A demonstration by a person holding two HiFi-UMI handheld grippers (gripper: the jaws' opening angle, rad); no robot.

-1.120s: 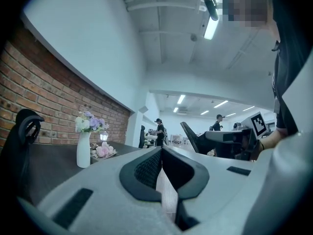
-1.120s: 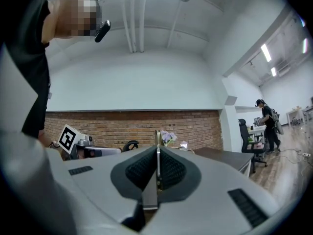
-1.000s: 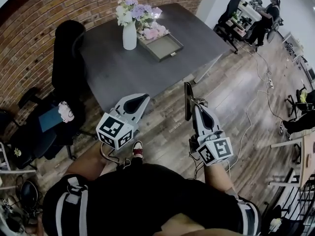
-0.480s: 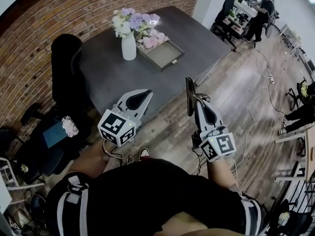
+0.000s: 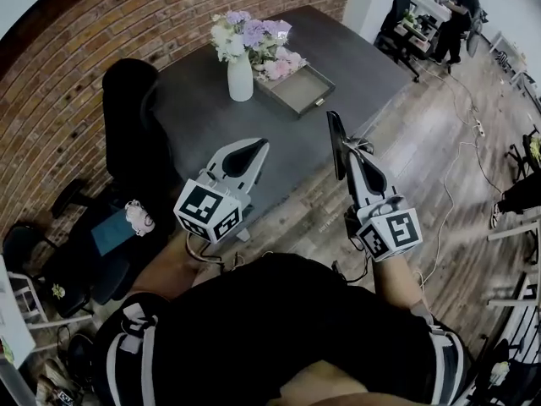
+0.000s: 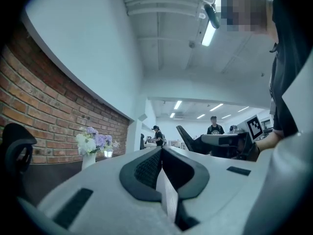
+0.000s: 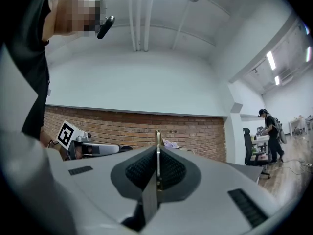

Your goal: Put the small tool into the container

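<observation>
My right gripper (image 5: 353, 157) is shut on a thin dark flat tool (image 5: 336, 140) that sticks out past its jaws; in the right gripper view the tool (image 7: 157, 140) shows edge-on as a narrow metal strip between the pads. My left gripper (image 5: 251, 149) is shut with nothing in it, jaws together in the left gripper view (image 6: 161, 154). Both are held in the air over the wooden floor, short of the near edge of the dark table (image 5: 203, 125). The container, a shallow grey tray (image 5: 298, 89), lies on the table's far side.
A white vase of flowers (image 5: 241, 76) stands just left of the tray. A black office chair (image 5: 135, 134) stands at the table's left, and another chair with a blue item (image 5: 110, 231) nearer me. People and desks (image 5: 439, 11) are at the far right.
The table, vase and tray have shifted toward the right and nearer in the head view. Both grippers keep their pose, and the right one still holds the tool.
</observation>
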